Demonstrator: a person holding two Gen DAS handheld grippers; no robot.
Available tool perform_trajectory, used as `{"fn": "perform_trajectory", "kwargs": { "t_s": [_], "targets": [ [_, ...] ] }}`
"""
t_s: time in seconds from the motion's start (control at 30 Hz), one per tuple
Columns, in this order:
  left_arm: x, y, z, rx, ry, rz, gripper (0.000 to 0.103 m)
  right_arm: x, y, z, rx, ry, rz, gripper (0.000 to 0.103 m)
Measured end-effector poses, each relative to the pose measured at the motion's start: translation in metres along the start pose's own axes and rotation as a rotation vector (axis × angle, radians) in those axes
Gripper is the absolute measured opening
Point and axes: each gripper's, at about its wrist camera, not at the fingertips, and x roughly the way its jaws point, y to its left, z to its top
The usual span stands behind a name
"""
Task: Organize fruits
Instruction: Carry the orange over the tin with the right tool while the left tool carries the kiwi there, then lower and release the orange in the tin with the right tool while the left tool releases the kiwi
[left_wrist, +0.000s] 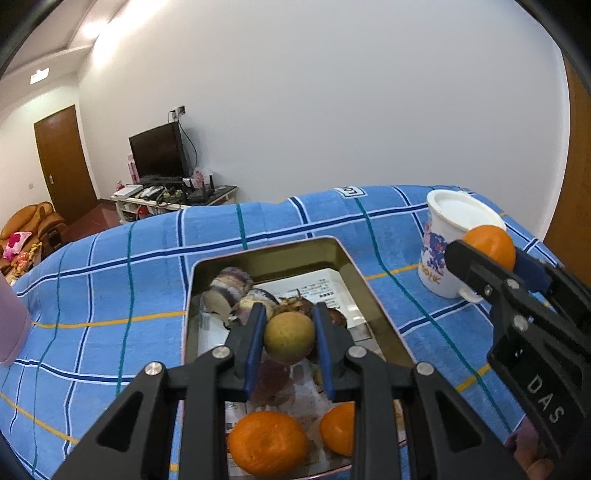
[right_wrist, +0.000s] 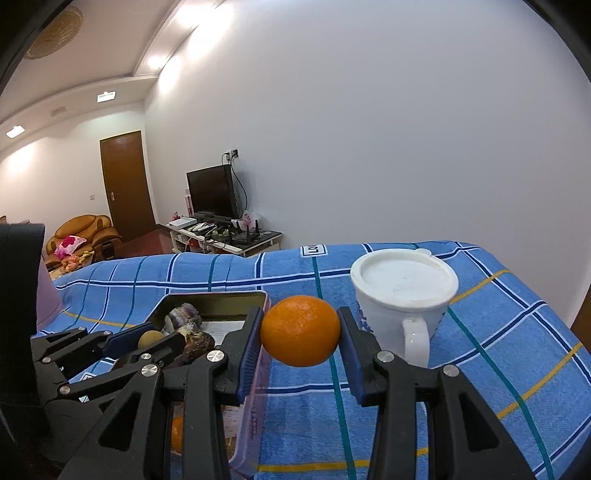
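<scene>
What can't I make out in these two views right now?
- Left wrist view: the tin floor under the yellow-green fruit, hidden by the left gripper.
- Right wrist view: most of the tin's contents, blocked by both grippers.
- Mug contents: a lid covers it.

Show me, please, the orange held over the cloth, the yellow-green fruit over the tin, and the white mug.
orange (right_wrist: 300, 330), right wrist view, middle of its front.
yellow-green fruit (left_wrist: 289, 336), left wrist view, middle of its skin.
white mug (right_wrist: 402, 295), right wrist view, its lid's front edge.
</scene>
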Motion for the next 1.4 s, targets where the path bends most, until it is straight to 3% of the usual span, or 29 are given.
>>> {"fn": "perform_trajectory", "kwargs": {
  "t_s": [0.37, 0.67, 0.97, 1.13, 1.4],
  "targets": [
    [0.004, 0.011, 0.0, -0.028, 0.003, -0.036, 0.028, 0.007, 0.001, -0.004, -0.009, 0.026, -0.009, 0.042],
    [0.0, 0.054, 0.013, -0.084, -0.015, -0.011, 0.028, 0.011, -0.001, 0.0, 0.015, 0.051, 0.003, 0.042],
    [0.006, 0.059, 0.037, -0.096, -0.032, -0.02, 0.028, 0.02, 0.01, 0.028, -0.03, 0.048, 0.033, 0.042],
    [0.019, 0.055, 0.042, -0.121, -0.002, -0.007, 0.028, 0.046, 0.02, 0.045, -0.002, 0.076, 0.077, 0.042],
    [0.05, 0.055, 0.043, -0.098, 0.076, 0.044, 0.028, 0.086, 0.034, 0.044, -0.003, 0.168, 0.125, 0.042]
  ]
}}
